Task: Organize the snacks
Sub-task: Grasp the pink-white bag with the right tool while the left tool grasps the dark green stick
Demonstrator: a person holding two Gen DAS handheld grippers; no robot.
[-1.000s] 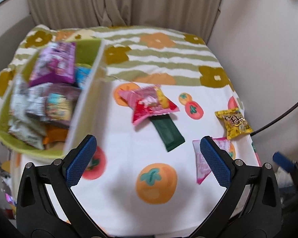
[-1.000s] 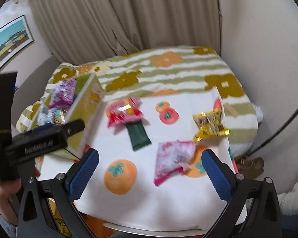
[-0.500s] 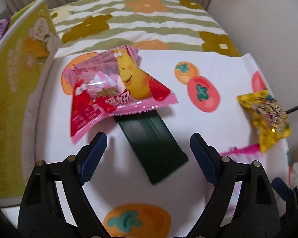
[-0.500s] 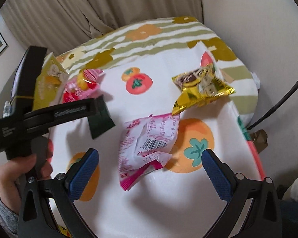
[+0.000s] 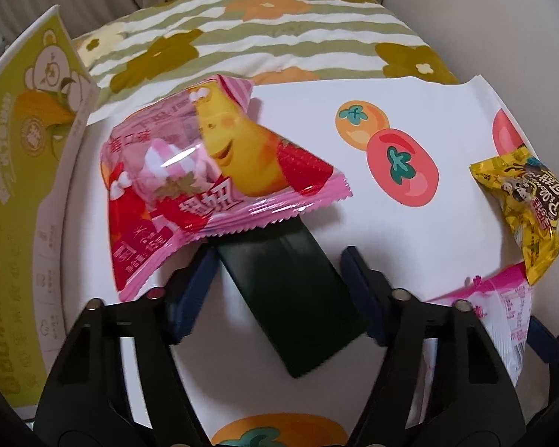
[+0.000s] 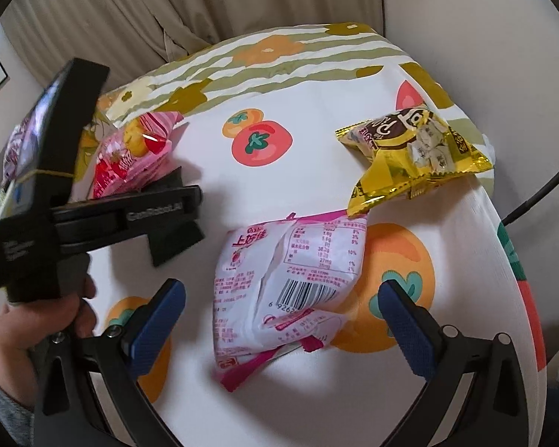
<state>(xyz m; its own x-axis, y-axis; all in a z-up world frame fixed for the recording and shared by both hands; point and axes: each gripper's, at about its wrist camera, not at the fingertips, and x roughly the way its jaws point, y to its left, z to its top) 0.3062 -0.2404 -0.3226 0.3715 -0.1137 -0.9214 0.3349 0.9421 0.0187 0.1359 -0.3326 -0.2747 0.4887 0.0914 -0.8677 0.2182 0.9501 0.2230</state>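
A dark green snack bar [image 5: 290,290] lies on the white fruit-print cloth [image 5: 410,253]. Its far end is tucked under a pink strawberry bag [image 5: 212,171] with a yellow cartoon figure. My left gripper [image 5: 279,255] points down over the bar. Its jaws are closing, with the bar between the blue pads and a thin gap still showing on the right side. My right gripper [image 6: 281,287] stands wide open, low over a pink-and-white bag [image 6: 290,279] lying barcode side up. The pads are well clear of the bag on both sides.
A yellow-green carton [image 5: 22,171] stands at the left. A yellow foil bag [image 6: 410,149] lies near the table's right edge, touching the pink-and-white bag. A person's hand [image 6: 37,327] holds the left gripper's body [image 6: 130,216] left of my right gripper. Curtain and wall lie beyond.
Both grippers have come down close to the table. The left jaws have narrowed from wide open to just around the green bar. The right jaws stay wide, now over the pink-and-white bag.
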